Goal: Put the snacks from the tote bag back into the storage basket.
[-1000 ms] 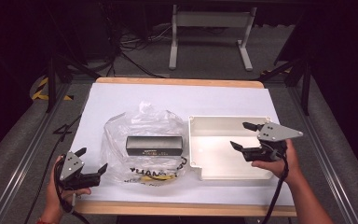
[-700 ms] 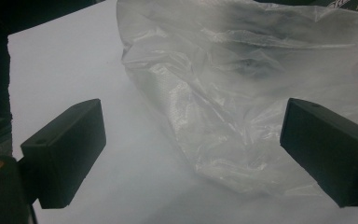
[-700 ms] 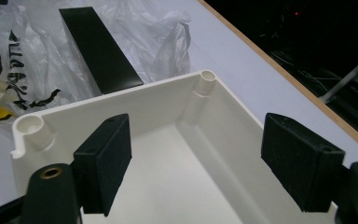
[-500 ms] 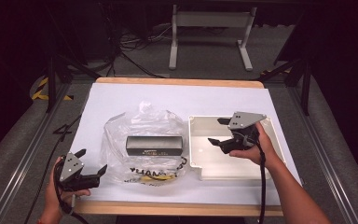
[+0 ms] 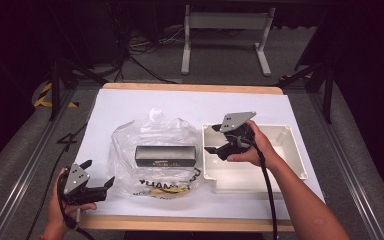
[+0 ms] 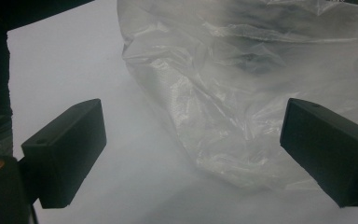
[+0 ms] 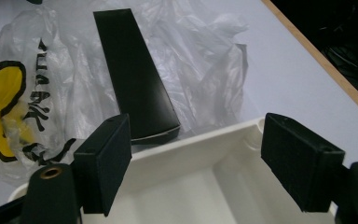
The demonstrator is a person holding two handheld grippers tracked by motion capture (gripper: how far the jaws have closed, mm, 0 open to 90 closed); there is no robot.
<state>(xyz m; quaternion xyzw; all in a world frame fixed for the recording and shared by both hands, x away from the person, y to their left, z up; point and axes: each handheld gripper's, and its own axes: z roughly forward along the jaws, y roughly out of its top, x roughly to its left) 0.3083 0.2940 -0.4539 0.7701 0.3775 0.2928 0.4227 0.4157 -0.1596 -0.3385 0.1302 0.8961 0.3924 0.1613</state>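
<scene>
One box is seen on one bag, beside one tray; both grippers (left, right) are held spread, empty.

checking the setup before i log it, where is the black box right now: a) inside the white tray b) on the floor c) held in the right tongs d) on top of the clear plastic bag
d: the black box lies on the clear plastic bag, left of the white tray; the right tongs hang open above the tray's left part with nothing between them.
</scene>
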